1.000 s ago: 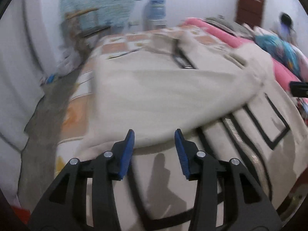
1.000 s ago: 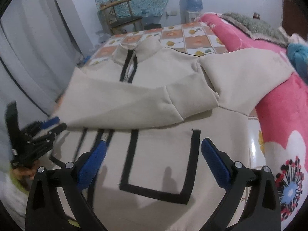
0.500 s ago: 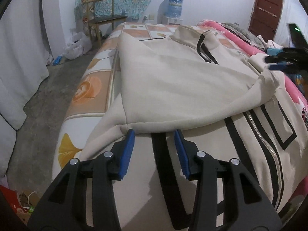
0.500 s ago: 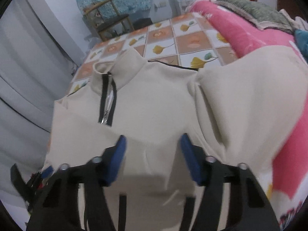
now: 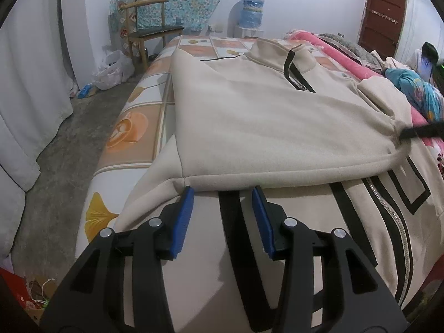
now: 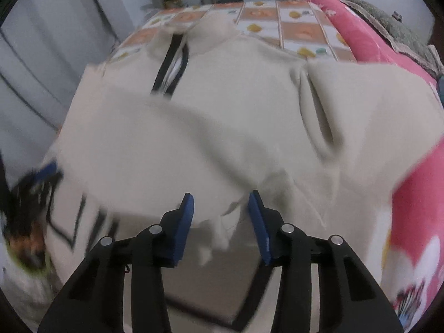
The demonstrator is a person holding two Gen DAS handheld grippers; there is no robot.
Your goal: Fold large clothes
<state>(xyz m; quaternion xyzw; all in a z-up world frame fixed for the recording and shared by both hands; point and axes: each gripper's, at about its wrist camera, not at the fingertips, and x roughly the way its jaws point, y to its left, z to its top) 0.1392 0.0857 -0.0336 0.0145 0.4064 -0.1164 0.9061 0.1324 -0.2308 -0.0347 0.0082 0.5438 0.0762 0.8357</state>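
A large cream zip jacket with black stripes (image 5: 277,116) lies spread on the bed, one sleeve folded across its chest. My left gripper (image 5: 222,211) is open and empty, low over the jacket's lower front, just short of the folded sleeve's edge. My right gripper (image 6: 220,213) is open at the cuff end of that sleeve (image 6: 216,233), with hanging cloth between the pads. The jacket fills the right wrist view (image 6: 222,88). The right gripper's tip shows as a dark bar at the sleeve end (image 5: 421,132). The left gripper is blurred at the left edge (image 6: 30,191).
The bed has a tiled orange and white sheet (image 5: 133,130) and a pink blanket (image 6: 410,194) along its right side. A wooden chair (image 5: 149,33), a water bottle (image 5: 251,12) and a plastic bag (image 5: 111,69) stand by the far wall. A white curtain (image 5: 30,88) hangs at left.
The right gripper has dropped back to the sleeve's cuff end and narrowed its opening. The left gripper has held near the lower front, edging slightly forward, still open.
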